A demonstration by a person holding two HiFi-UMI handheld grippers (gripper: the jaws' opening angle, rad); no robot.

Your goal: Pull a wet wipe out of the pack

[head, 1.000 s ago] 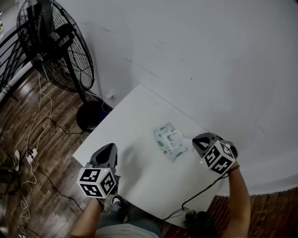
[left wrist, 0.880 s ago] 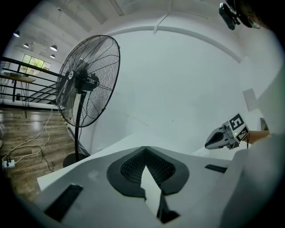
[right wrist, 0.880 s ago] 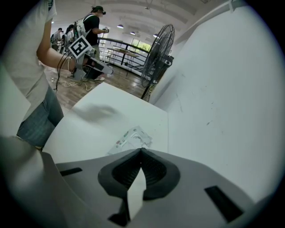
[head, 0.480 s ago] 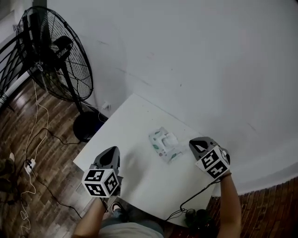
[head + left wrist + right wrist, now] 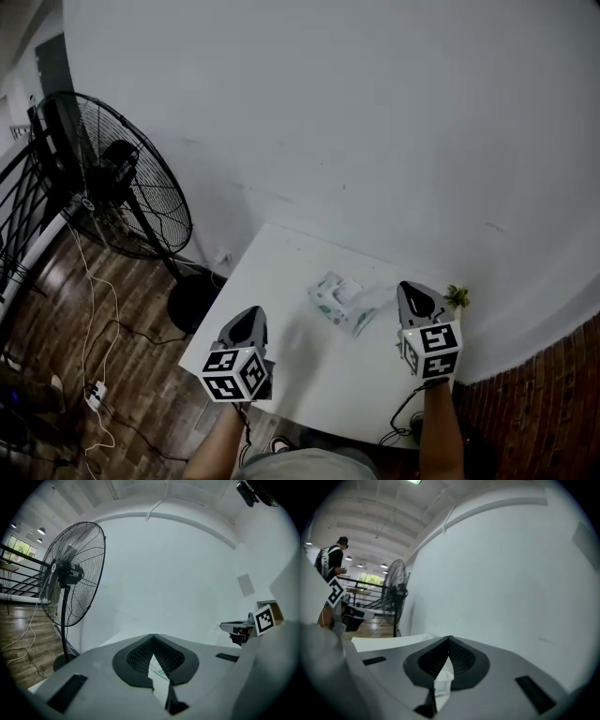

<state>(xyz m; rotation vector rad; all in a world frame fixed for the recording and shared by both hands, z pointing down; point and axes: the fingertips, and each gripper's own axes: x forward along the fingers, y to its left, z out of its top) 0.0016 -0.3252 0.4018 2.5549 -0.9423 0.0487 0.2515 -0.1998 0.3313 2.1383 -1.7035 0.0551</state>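
Observation:
The wet wipe pack (image 5: 336, 302), white with green print, lies on the white table (image 5: 281, 258) with a white flap or wipe sticking out toward the right. My left gripper (image 5: 251, 315) hovers to the pack's left, shut, holding nothing. My right gripper (image 5: 412, 290) hovers just right of the pack, also shut and holding nothing. In the left gripper view the jaw tips (image 5: 153, 635) meet, and the pack (image 5: 158, 670) shows through the gap beneath them. In the right gripper view the tips (image 5: 449, 638) meet over the white pack (image 5: 442, 682).
A large black standing fan (image 5: 112, 187) stands left of the table, with cables (image 5: 94, 309) on the wood floor. A white wall rises behind the table. A small plant (image 5: 457, 297) sits at the table's right edge. A person (image 5: 330, 559) stands far off.
The head view has tilted up toward the wall. Both grippers have come in closer on either side of the pack and stay shut. The pack still lies on the table.

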